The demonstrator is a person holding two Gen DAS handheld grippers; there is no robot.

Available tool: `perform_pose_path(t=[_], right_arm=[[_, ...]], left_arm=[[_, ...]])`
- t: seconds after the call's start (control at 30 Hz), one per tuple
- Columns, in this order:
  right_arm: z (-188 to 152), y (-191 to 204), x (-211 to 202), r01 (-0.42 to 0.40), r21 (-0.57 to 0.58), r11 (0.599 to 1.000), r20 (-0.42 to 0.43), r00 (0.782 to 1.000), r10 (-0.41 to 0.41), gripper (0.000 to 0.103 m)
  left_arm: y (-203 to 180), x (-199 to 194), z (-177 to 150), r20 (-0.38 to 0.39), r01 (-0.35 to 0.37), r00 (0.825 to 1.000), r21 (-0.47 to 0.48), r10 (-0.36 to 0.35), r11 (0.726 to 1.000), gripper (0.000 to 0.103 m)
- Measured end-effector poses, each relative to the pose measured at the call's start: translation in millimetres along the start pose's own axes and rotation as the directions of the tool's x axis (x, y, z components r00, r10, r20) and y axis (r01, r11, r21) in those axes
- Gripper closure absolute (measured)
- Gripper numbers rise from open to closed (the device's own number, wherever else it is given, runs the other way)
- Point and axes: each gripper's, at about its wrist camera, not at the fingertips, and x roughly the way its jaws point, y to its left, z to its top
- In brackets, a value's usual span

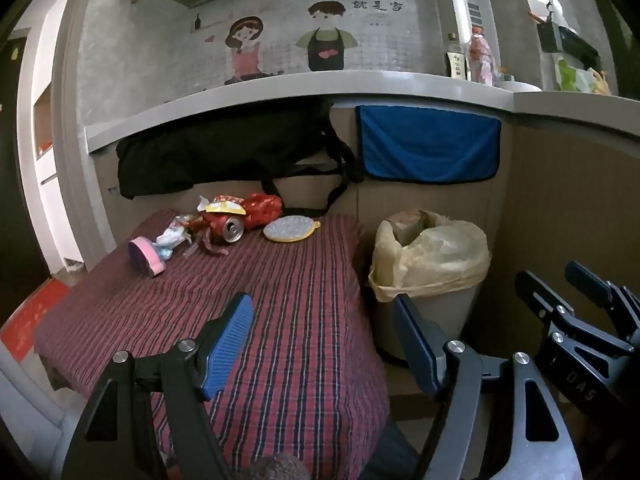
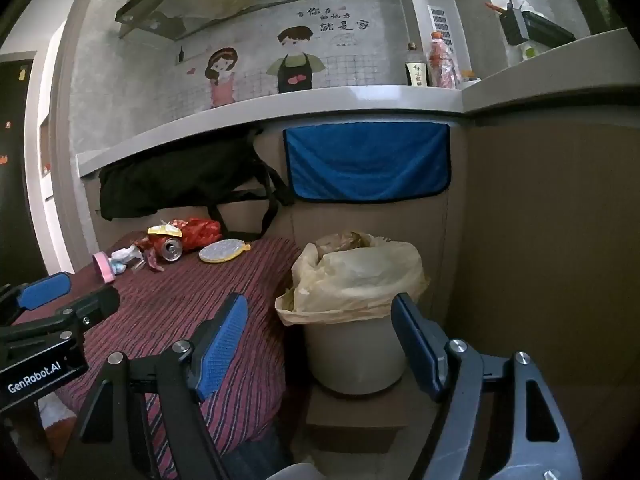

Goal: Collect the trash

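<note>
At the far end of the striped woven cloth sits the trash: a dented red can, crinkly red wrapper, yellow wrapper, pink round lid and a bumpy yellow disc. Bin with a wrinkly plastic liner stands beside it. Left gripper and right gripper are both spread wide, nothing between the blue textured pads.
</note>
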Motion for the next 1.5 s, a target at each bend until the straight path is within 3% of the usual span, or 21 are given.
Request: perform_pose_path(t=[1.5], right_arm=[[2.8,-3.2,-6.1,-0.004,0.019,1.0,-0.002,1.0,0.004,0.031]], left_arm=[[-1.5,-2.0,0.9,-0.014,-0.002,1.0,0.005,0.002,1.0,0.031]])
